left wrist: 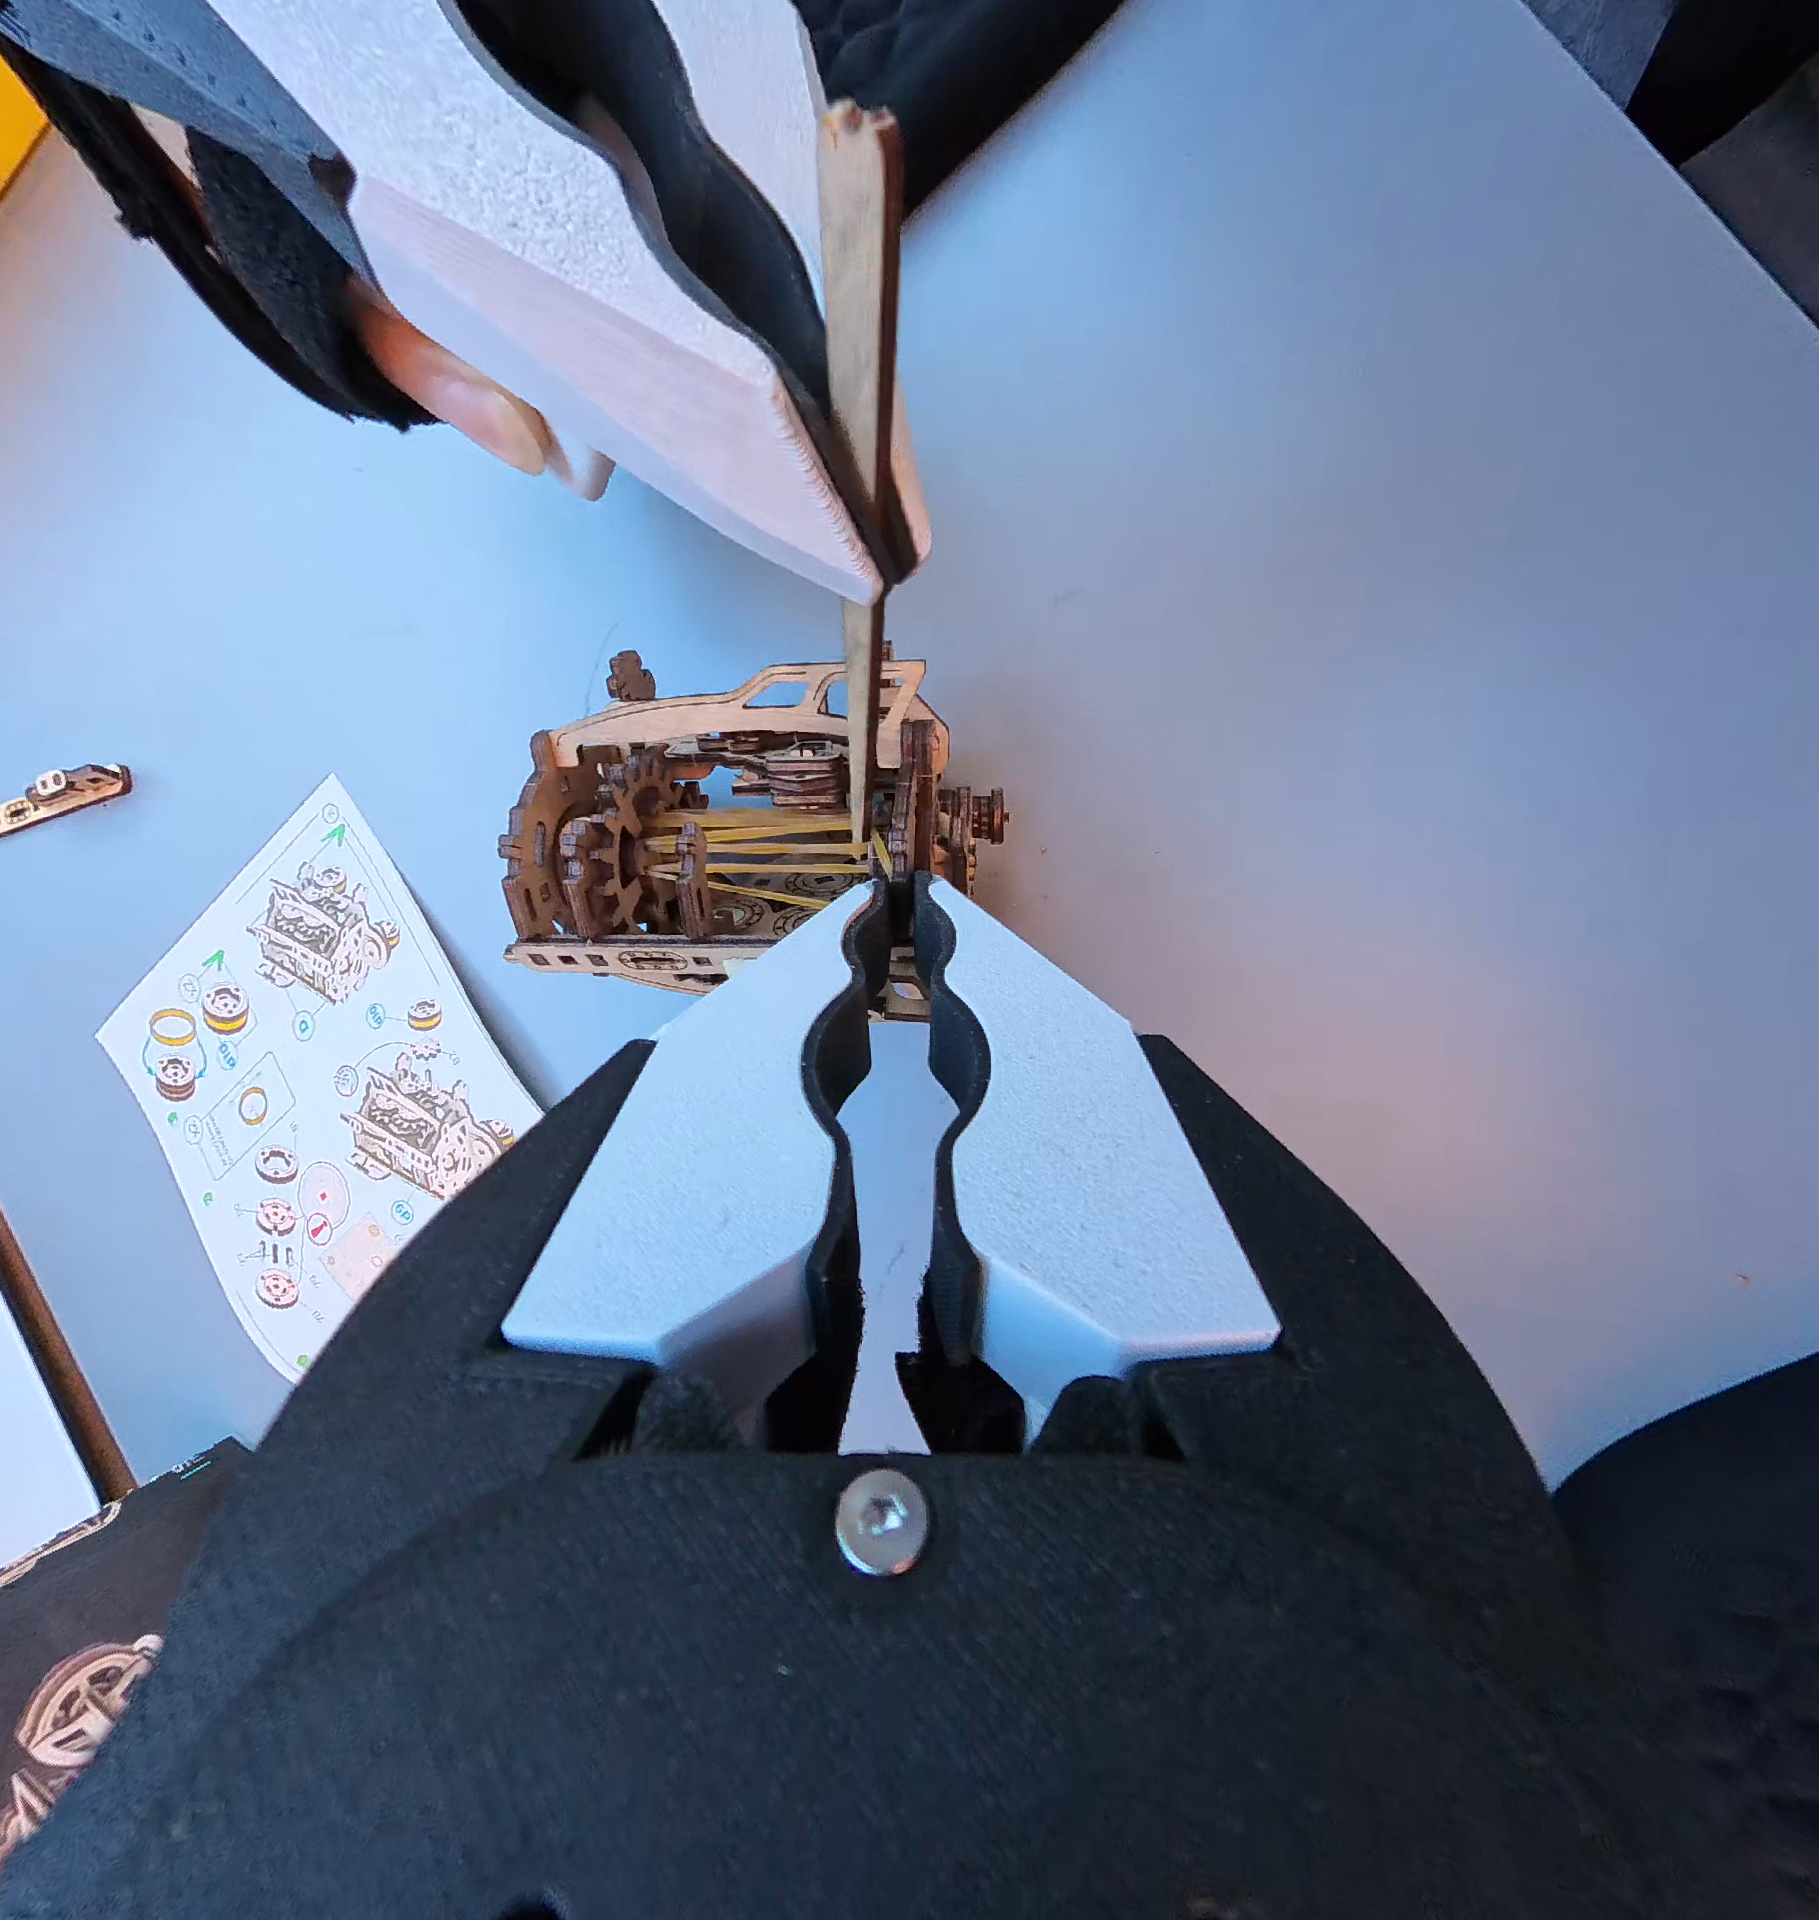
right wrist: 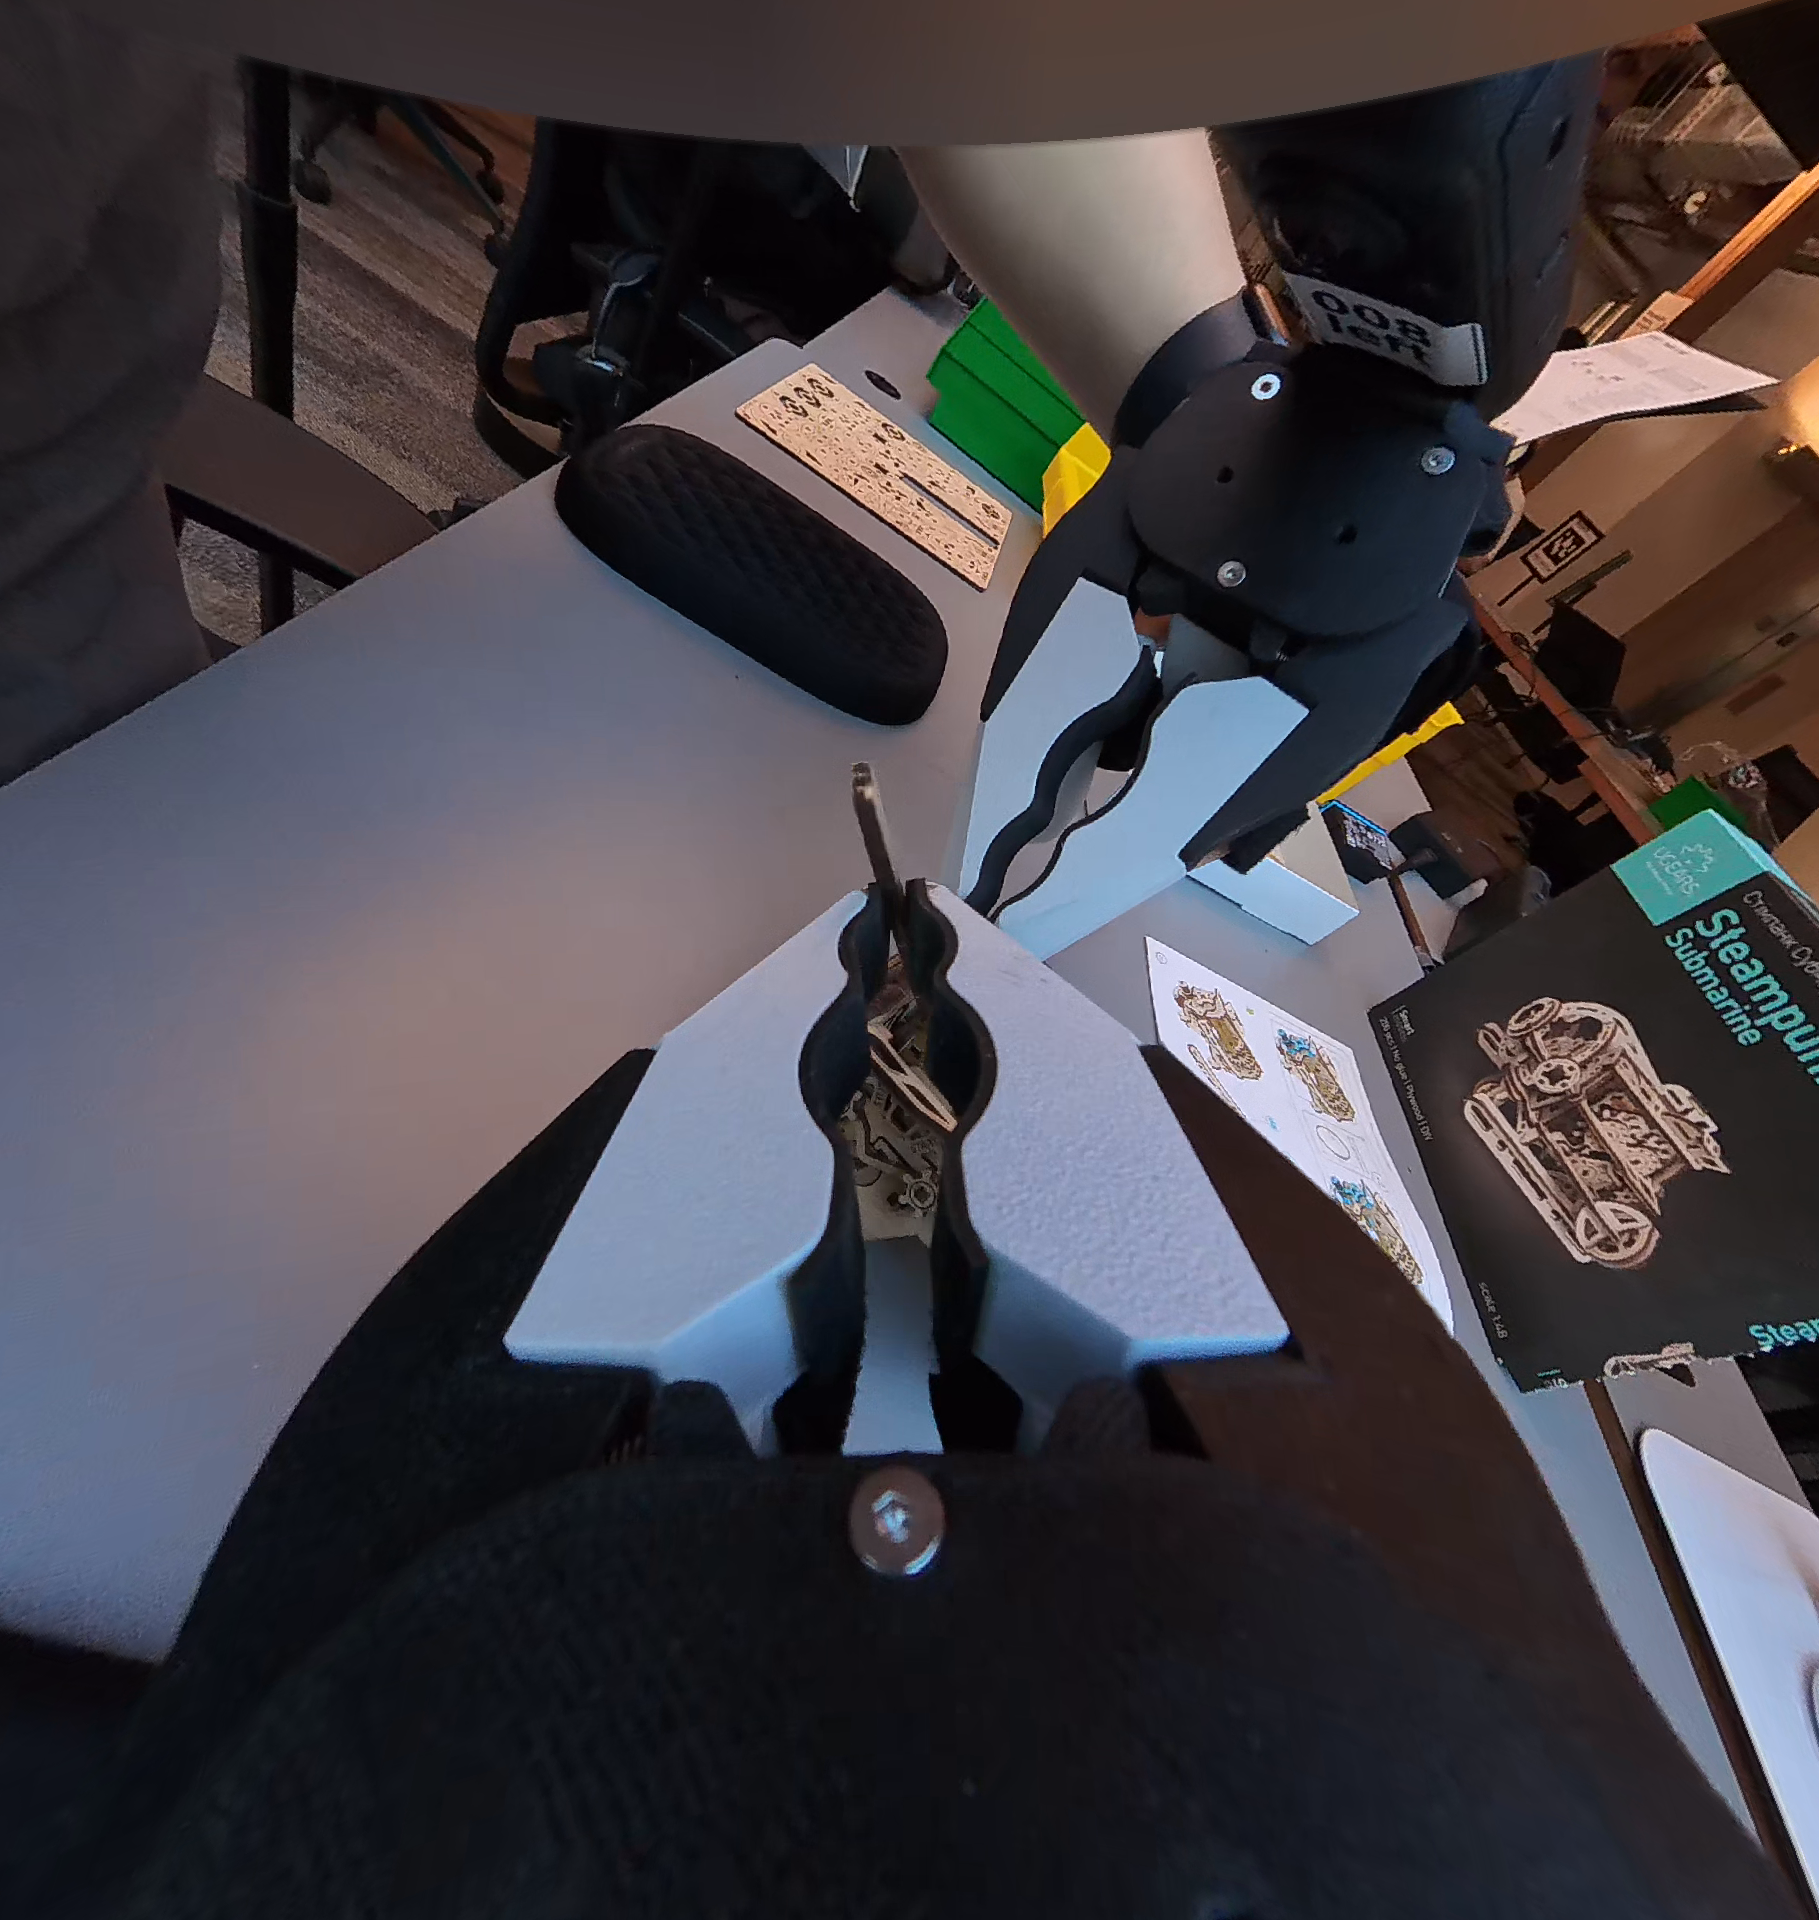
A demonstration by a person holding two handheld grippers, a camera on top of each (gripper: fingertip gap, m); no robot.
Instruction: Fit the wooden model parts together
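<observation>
Wooden strip is hanging upright in the clamped right gripper — its tip dipping into the model, directly ahead of the left gripper, which is pinching the model's near edge.

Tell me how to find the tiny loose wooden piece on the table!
Find the printed instruction sheet on the grey table. Just past its far corner lies the small flat wooden strip, alone, unlike the big gear-filled wooden model.
</observation>
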